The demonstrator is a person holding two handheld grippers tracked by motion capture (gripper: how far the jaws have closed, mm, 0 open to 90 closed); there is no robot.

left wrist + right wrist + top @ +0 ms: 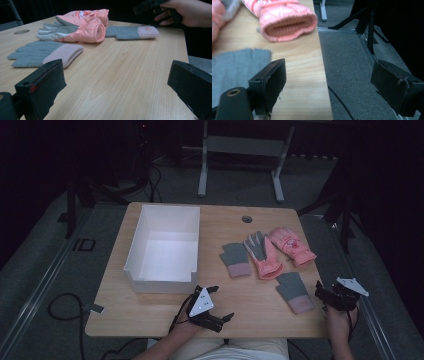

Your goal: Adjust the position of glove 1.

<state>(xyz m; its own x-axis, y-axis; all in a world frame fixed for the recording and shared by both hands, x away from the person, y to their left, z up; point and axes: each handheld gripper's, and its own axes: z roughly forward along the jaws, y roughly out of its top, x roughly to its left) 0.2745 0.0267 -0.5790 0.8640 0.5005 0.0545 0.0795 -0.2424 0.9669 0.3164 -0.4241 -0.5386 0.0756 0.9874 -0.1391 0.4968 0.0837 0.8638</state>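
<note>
Right tool agape beside grey glove

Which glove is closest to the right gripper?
The grey glove at the table's near right edge, beside the right gripper; the other three lie farther back.

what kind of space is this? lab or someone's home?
Most likely a lab or recording room, not a home. A plain wooden table stands alone on grey carpet, ringed by dark stands and floor cables. The person holds a gripper in each hand, left and right.
</note>
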